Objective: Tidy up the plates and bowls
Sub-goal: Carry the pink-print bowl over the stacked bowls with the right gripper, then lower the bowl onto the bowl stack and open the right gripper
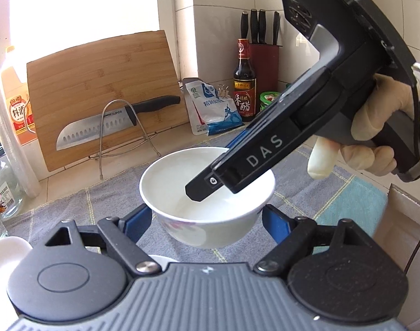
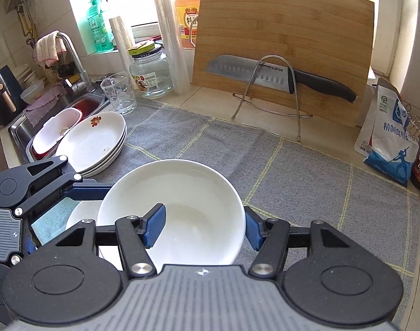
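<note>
Left wrist view reads "DAS" in pale letters along the body of the right gripper (image 1: 207,190), which slants down from the upper right, held by a gloved hand (image 1: 375,132). Its dark finger tip dips inside the white bowl (image 1: 199,193). "SUPOR" is printed on the blade of the knife (image 1: 105,127), which sits in a wire rack (image 1: 121,135) against the bamboo cutting board (image 1: 99,82). A dark vinegar bottle (image 1: 244,82) with a red label in Chinese characters stands beside a blue-and-white salt bag (image 1: 215,107).

The left gripper (image 1: 207,218) is spread wide, its blue pads on either side of the bowl's lower wall; whether they touch it cannot be told. The bowl rests over the grey checked cloth (image 1: 306,193).

Right wrist view shows one blue pad (image 2: 154,226) inside the bowl (image 2: 182,201) and the other outside the rim on the right, so the jaws straddle the near wall; a firm pinch cannot be confirmed. The left gripper (image 2: 44,190) reaches in from the left. A stack of plates (image 2: 96,143) lies further left, near the sink (image 2: 19,129).
</note>
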`<state>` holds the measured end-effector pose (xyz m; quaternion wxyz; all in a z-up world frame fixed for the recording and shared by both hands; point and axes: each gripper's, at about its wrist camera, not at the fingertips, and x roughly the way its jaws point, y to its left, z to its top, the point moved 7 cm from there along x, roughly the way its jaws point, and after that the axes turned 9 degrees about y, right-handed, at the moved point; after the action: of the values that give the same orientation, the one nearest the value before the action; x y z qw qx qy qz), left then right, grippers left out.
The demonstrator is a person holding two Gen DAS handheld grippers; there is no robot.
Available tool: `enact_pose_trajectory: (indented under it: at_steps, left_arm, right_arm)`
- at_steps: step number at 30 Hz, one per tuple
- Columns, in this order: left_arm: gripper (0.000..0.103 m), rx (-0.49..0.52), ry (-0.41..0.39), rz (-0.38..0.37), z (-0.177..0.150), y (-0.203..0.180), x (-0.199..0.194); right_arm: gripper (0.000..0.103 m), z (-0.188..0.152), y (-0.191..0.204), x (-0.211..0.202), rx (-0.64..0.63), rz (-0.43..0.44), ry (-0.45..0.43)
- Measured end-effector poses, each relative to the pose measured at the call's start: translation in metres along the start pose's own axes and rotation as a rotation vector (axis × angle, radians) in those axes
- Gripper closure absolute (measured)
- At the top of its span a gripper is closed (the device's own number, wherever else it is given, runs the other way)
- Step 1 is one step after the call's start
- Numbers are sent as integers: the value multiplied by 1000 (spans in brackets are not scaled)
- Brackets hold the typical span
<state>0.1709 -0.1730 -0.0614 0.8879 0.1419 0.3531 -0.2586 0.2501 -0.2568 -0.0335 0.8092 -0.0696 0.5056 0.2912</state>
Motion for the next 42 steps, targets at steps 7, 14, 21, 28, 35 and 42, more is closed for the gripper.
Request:
enact_pose_trajectory:
  at_steps: [7, 14, 21, 28, 35, 42]
  left_arm:
    - [16, -2, 4, -5, -18, 17, -16]
    - [16, -11, 11, -3, -34, 32, -31]
    - [17, -23, 34, 3, -48, 46, -37]
    - [17, -38, 80, -22, -64, 52, -34]
    - [17, -47, 111, -39, -73, 54, -31]
    - [17, -59, 134, -50, -79, 55, -27]
  right_arm:
    - [38, 3, 31, 6, -2, 2, 0]
    - [38, 8, 55, 17, -8, 13, 6]
    - [38, 10, 75, 31, -17, 31, 18]
    - [38, 5, 83, 44, -5, 43, 38]
    - [38, 0, 87, 52, 5, 52, 56]
    - [38, -1, 87, 54, 3, 60, 61]
